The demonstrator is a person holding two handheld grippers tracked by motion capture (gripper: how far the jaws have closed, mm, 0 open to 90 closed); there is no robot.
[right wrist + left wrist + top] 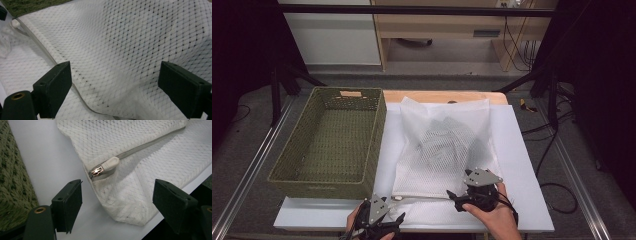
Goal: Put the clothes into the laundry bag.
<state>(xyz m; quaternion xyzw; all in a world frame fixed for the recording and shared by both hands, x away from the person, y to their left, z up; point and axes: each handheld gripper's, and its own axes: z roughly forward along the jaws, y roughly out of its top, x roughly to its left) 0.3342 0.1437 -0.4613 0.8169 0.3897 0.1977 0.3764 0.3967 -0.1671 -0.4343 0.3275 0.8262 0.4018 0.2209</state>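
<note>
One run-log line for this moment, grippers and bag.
left gripper: open, facing zipper pull | right gripper: open over mesh laundry bag | bag: zipped, on table beside green basket

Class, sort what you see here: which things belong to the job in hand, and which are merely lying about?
In the job: mesh laundry bag, its zip pull, left gripper, right gripper.
Lying about: green woven basket, cables on the floor.

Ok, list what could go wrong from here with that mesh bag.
1. The mesh bag overhangs the near edge of the white board; a tug may pull it off.
2. The zipper pull is small; the open left gripper might miss it.
3. The open right gripper could snag the mesh.
</note>
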